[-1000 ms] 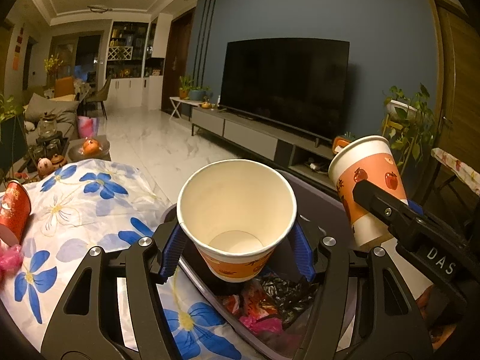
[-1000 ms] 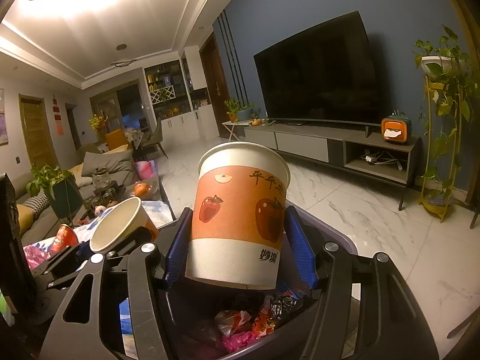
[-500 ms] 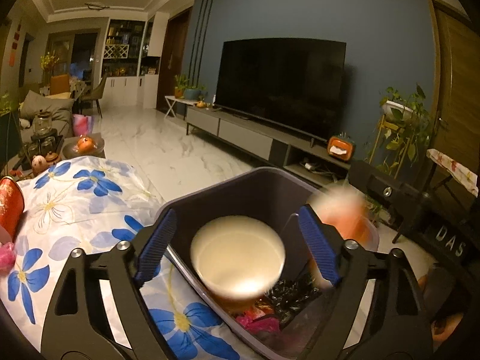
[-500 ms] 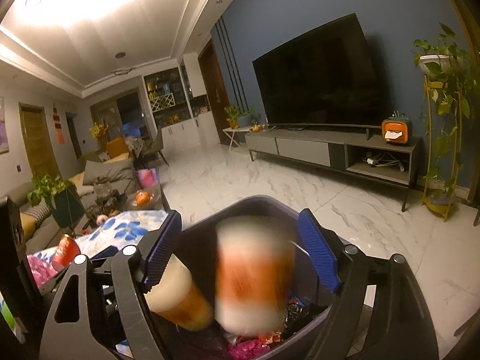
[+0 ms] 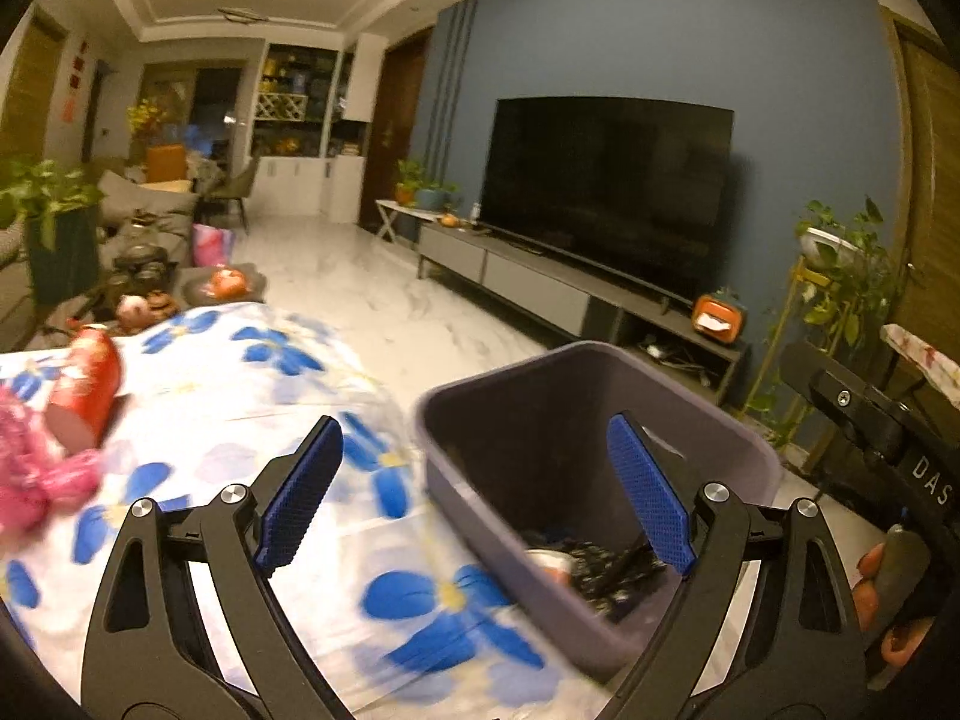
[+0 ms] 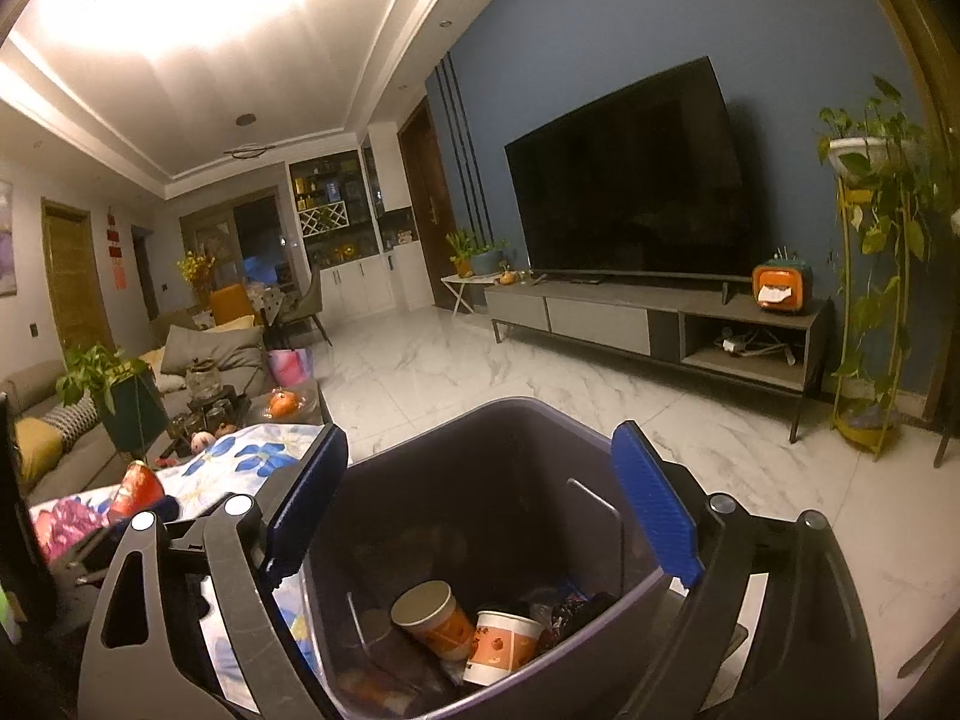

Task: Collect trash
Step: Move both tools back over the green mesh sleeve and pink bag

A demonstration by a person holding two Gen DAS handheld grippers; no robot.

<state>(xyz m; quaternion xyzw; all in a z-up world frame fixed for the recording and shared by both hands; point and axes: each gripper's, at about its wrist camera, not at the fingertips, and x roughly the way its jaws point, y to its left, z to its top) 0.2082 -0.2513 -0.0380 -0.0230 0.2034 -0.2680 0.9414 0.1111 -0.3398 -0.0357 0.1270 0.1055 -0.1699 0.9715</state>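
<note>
A dark purple bin (image 6: 510, 420) stands at the edge of a table covered by a blue-flowered cloth (image 5: 252, 396). Two orange paper cups (image 6: 432, 609) (image 6: 501, 645) lie inside it among dark wrappers (image 6: 570, 609). My right gripper (image 6: 480, 504) hangs open right above the bin, nothing between its blue pads. My left gripper (image 5: 477, 492) is open and empty too, over the bin's left rim (image 5: 432, 420) and the cloth. A red cup (image 5: 90, 384) and pink crumpled trash (image 5: 30, 468) lie on the cloth at far left.
A TV (image 6: 630, 180) on a low console (image 6: 660, 324) lines the blue wall. Tall plant stand (image 6: 870, 300) at right. Sofa (image 6: 198, 348) and a low table with teaware (image 5: 144, 294) sit at the left. White marble floor (image 6: 480, 372) stretches between them.
Both grippers opened and let their paper cups fall into the bin. The left gripper has swung left, blurring the cloth.
</note>
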